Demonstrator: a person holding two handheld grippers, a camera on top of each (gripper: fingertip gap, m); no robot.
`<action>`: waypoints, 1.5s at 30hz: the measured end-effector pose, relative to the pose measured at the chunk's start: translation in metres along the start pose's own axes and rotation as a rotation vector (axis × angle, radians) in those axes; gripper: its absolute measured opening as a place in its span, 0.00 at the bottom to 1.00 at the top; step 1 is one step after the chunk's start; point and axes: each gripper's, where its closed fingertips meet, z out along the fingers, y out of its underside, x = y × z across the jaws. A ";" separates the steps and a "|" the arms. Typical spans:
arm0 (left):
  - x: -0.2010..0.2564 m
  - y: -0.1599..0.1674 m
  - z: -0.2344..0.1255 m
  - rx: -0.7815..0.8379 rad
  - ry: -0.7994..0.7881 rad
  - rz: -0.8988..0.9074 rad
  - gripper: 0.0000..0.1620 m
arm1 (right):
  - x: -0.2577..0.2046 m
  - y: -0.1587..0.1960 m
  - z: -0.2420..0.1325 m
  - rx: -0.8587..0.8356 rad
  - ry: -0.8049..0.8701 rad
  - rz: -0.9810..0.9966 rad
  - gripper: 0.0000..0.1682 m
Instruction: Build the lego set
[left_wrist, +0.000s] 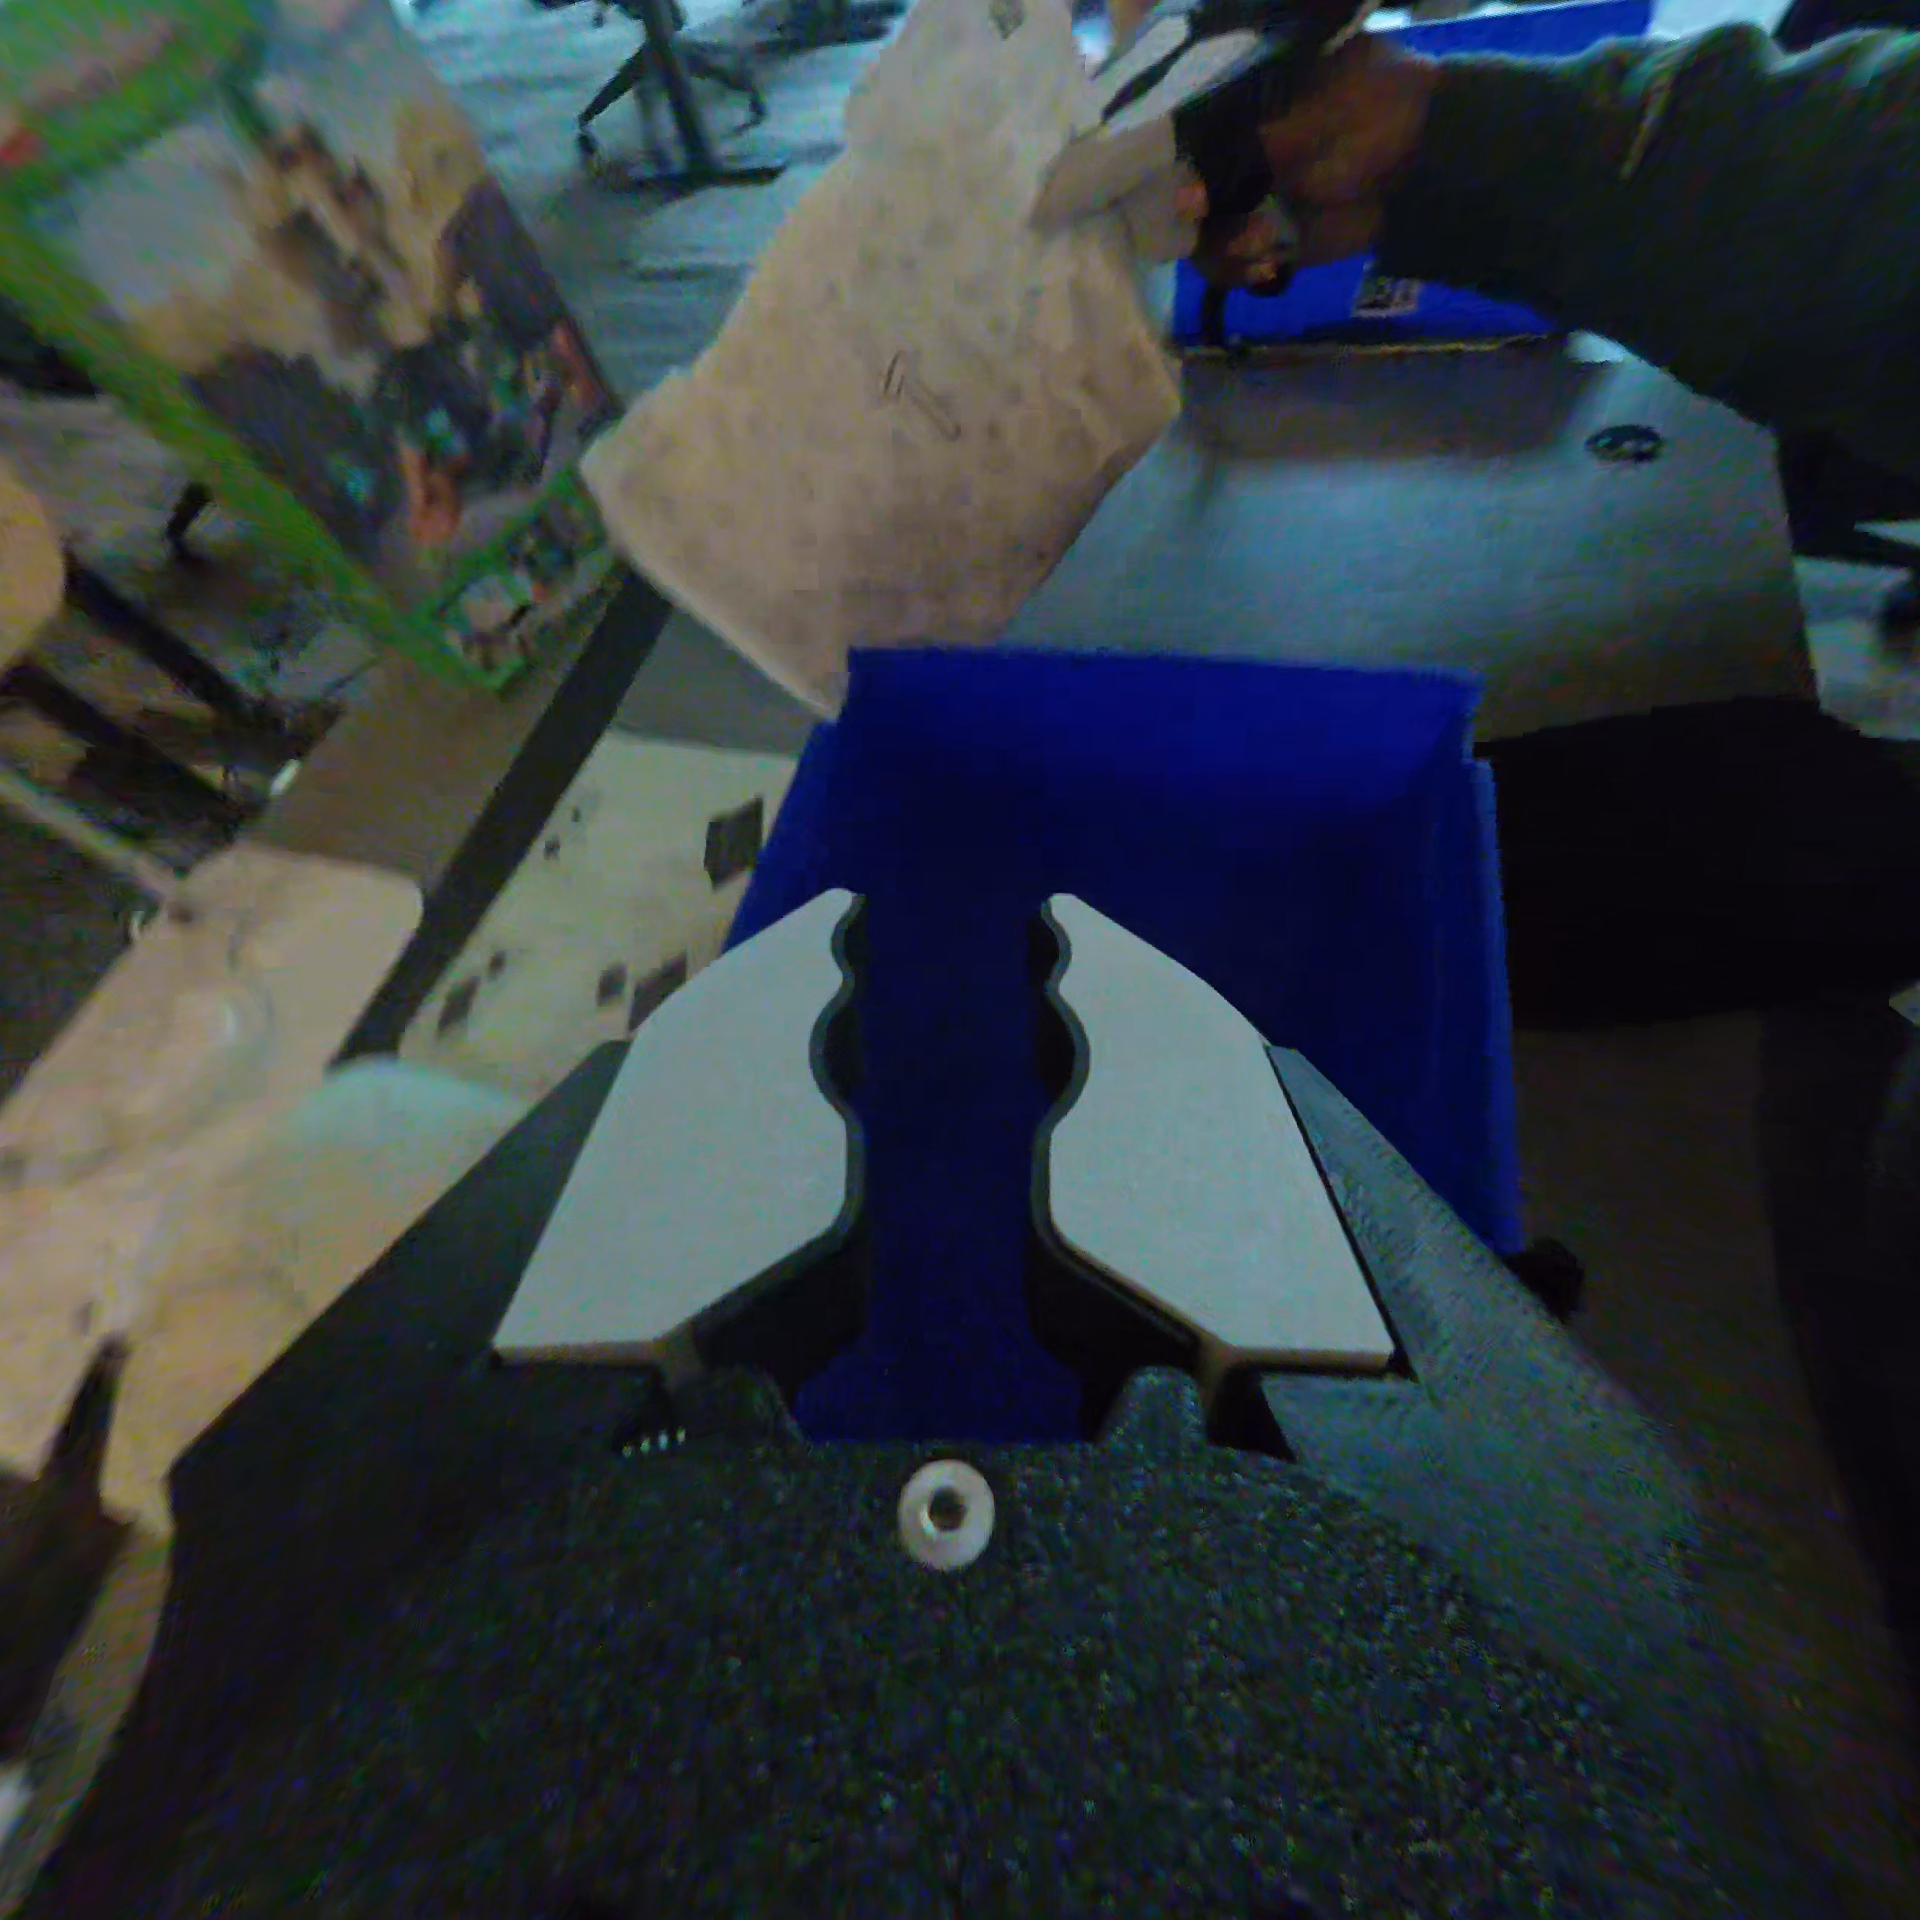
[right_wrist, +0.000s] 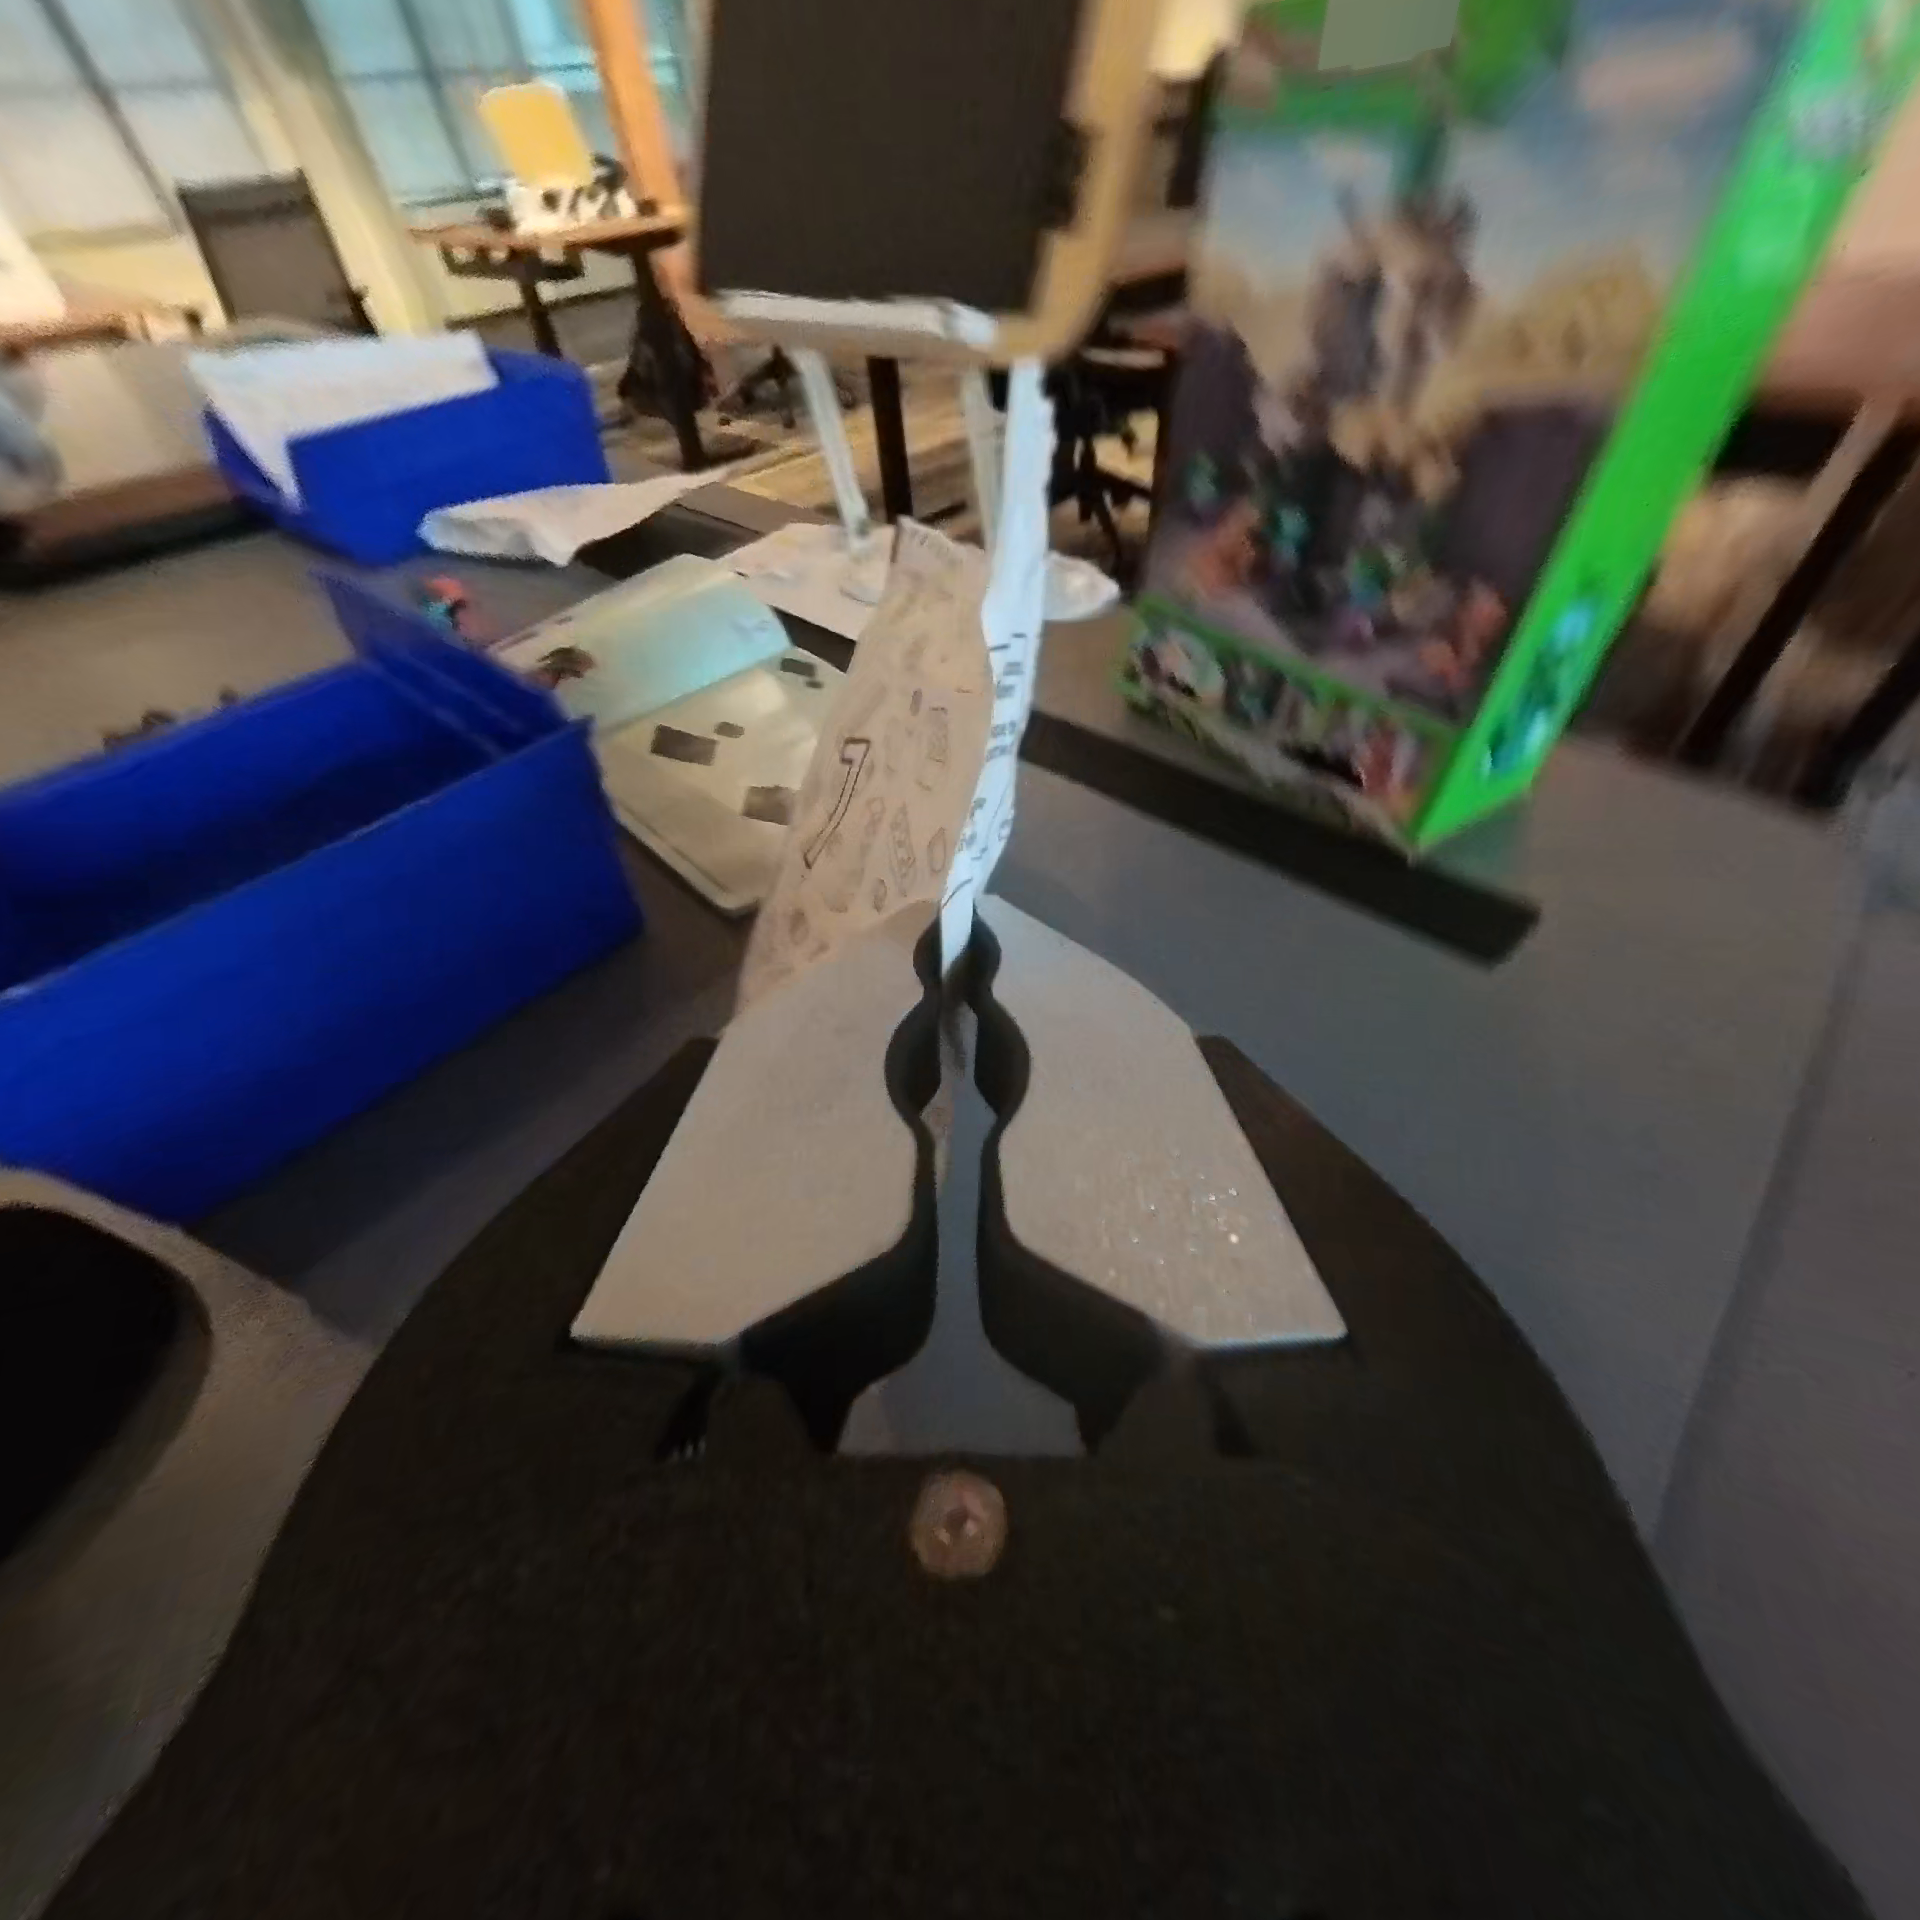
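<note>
A: What does the right gripper have?

B: A paper bag of parts, pinched by its edge between nearly shut jaws. In the left wrist view the bag hangs in the air above and behind the bin.

A: And the left gripper?

B: Its jaws stand apart with nothing between them, right over that blue bin.

A: So the step looks like emptying the bag?

B: That's my guess. To do it well, I'd bring the bag over the bin, have the left gripper take the opposite edge, and tear low so the pieces drop inside rather than scatter on the table.

A: Where is the rest of the set?

B: The box stands on the table to the right; the booklet lies open beside the bins.

A: What can't you see?

B: Whether the bag is already torn, and what it holds. Both views are blurred. The bin's floor is mostly covered by the left gripper.
</note>
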 end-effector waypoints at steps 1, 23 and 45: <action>-0.002 -0.018 0.012 0.002 0.037 0.034 0.20 | -0.009 -0.004 -0.001 0.005 -0.003 -0.045 0.00; -0.048 -0.062 0.215 -0.159 0.310 0.575 0.01 | -0.048 0.017 -0.023 0.043 0.025 -0.056 0.00; -0.035 -0.050 0.166 0.060 0.531 0.231 0.00 | -0.103 0.044 -0.005 0.057 -0.086 -0.010 0.00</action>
